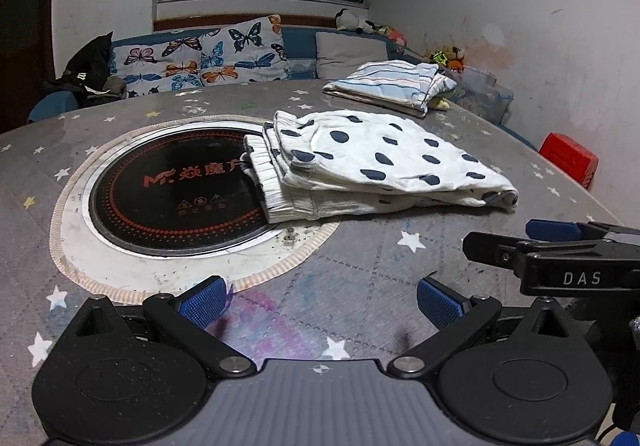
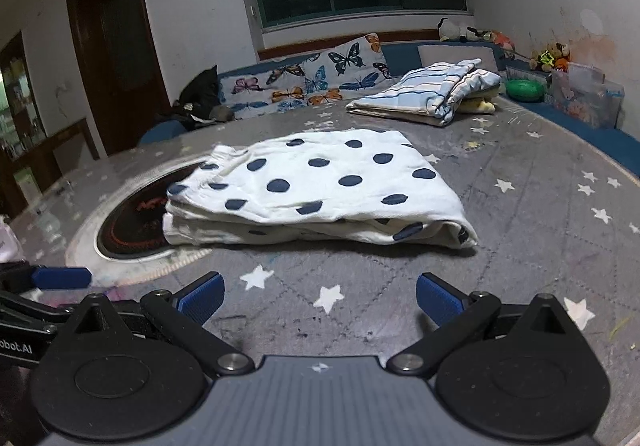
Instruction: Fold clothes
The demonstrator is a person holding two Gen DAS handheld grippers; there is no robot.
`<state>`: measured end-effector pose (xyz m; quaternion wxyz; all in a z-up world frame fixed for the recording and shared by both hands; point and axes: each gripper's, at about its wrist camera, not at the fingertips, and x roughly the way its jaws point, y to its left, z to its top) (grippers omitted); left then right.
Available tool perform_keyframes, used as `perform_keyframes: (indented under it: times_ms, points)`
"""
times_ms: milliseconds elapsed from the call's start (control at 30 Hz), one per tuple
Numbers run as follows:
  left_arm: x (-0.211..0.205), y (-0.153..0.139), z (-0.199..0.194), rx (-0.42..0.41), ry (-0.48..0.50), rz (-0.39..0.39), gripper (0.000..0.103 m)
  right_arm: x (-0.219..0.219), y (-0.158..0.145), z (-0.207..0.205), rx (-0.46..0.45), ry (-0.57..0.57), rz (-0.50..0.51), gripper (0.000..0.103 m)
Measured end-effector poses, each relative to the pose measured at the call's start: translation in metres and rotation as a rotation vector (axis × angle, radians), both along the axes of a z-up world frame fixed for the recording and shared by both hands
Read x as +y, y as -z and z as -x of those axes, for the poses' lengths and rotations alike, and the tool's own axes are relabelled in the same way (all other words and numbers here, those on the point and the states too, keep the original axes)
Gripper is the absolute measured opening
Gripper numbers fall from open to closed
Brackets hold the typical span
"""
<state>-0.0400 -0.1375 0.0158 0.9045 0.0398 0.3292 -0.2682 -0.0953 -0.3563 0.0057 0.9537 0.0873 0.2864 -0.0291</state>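
A white garment with dark blue dots (image 1: pixel 372 161) lies folded flat on the grey star-patterned table, its left end over the black cooktop; it also shows in the right wrist view (image 2: pixel 320 189). My left gripper (image 1: pixel 322 304) is open and empty, low over the table in front of the garment. My right gripper (image 2: pixel 320 300) is open and empty, also short of the garment's near edge. The right gripper's fingers (image 1: pixel 554 230) show at the right of the left wrist view. The left gripper's blue fingertip (image 2: pixel 60 278) shows at the left of the right wrist view.
A round black induction cooktop (image 1: pixel 168 189) is set in the table (image 1: pixel 360 286). A folded striped pile (image 2: pixel 428 91) lies at the far right of the table. A sofa with a butterfly cushion (image 2: pixel 304 81), toys, a green bowl (image 2: pixel 524 87) and a red box (image 1: pixel 570 157) surround it.
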Motion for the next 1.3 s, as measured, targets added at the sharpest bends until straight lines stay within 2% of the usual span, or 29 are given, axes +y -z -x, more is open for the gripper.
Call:
perform_keyframes:
  times_ms: [367,633,1300]
  points:
    - [-0.0007,0.0023,0.0022,0.001,-0.013,-0.015,0.103,0.0078,0.0015,0.0,0.011,-0.01,0.01,0.103]
    - [-0.0037,0.0051,0.0044,0.002,-0.012,-0.026,0.103,0.0072,0.0059,0.0012,0.025,-0.016,-0.03,0.103]
    - [-0.0089,0.0086,0.0053,0.009,-0.015,-0.032,0.103,0.0065,0.0095,-0.0005,0.046,0.008,-0.018,0.103]
